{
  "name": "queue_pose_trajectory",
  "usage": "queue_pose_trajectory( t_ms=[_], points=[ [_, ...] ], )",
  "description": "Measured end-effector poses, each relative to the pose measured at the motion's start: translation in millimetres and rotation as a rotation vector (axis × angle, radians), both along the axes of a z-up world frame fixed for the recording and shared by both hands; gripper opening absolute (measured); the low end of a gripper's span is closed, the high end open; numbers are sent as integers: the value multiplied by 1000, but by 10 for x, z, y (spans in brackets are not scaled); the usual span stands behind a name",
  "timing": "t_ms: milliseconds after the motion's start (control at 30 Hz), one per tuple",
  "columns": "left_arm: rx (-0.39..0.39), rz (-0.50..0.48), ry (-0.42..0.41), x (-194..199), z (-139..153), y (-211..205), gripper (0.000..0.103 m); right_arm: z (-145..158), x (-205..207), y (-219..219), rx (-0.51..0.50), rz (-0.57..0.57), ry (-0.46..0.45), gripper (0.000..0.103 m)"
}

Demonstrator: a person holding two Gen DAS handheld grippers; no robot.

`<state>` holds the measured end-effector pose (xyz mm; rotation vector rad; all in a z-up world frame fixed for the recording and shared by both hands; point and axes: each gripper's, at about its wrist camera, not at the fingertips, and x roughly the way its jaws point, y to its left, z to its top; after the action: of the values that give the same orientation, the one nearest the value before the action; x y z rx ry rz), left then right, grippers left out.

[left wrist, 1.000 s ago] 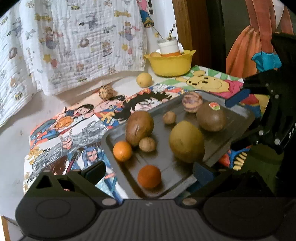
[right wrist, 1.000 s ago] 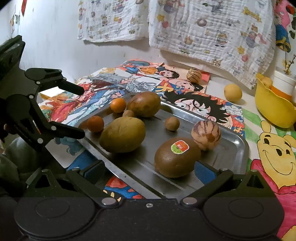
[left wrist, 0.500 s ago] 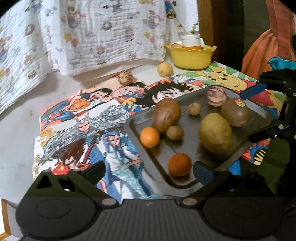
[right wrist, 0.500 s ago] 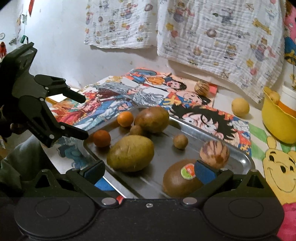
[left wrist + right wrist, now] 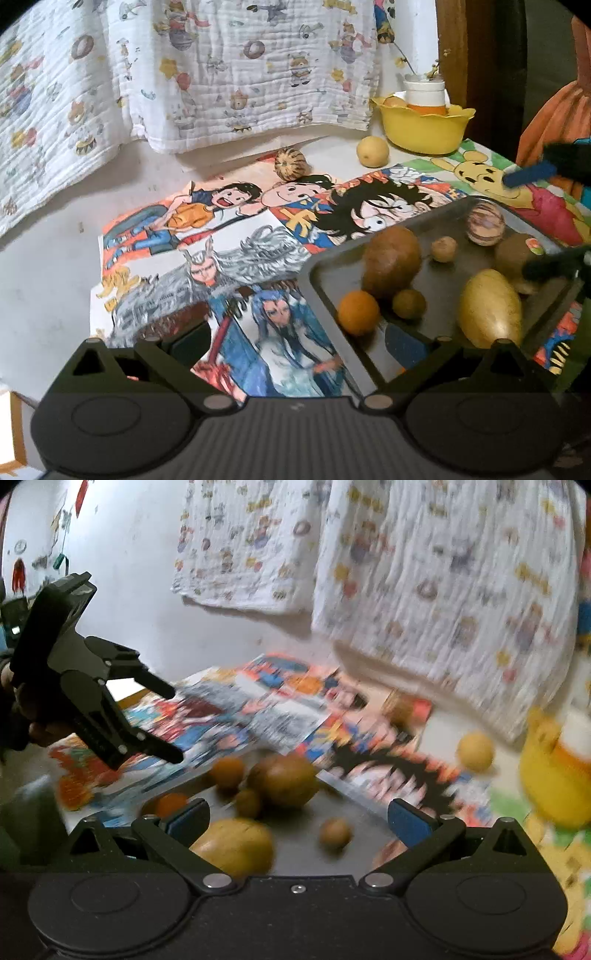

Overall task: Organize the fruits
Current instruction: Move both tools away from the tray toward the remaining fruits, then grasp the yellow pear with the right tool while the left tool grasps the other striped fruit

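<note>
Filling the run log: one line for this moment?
left gripper: open, empty | right gripper: open, empty | fruits on tray | view blurred

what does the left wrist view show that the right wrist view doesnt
Only the left wrist view shows the striped round fruit and the stickered kiwi at the tray's far end, plus the white jar in the yellow bowl.

Only the right wrist view, which is blurred, shows the whole left gripper, open, above the cartoon mat.

Both show the metal tray, the potato, an orange and the open right gripper.
</note>
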<state>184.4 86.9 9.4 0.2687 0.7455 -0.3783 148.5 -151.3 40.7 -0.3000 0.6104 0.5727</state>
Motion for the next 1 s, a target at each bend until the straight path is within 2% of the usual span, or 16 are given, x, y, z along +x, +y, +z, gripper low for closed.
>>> queue_pose_trajectory(
  t_ms=[233, 367, 533, 700, 800, 900, 1000],
  points=[
    [11, 14, -19, 413, 10, -93, 102, 63, 444, -147, -47, -57, -82, 102],
    [-5, 37, -32, 740, 7, -160, 102, -29, 871, -230, -68, -159, -93, 102],
    [-14, 52, -71, 1254, -10, -306, 102, -172, 1476, -360, -83, -298, -76, 102],
    [-72, 60, -73, 1863, -42, -448, 102, -402, 2081, -412, -181, -350, -24, 102],
    [-128, 76, -70, 2145, -70, -506, 102, -564, 2326, -396, -226, -370, 9, 102],
    [-136, 82, -58, 2393, -147, -612, 102, -670, 2474, -406, -200, -399, 32, 102],
    [-128, 82, -48, 2571, -241, -723, 102, -781, 2583, -396, -228, -425, 30, 102]
  ],
)
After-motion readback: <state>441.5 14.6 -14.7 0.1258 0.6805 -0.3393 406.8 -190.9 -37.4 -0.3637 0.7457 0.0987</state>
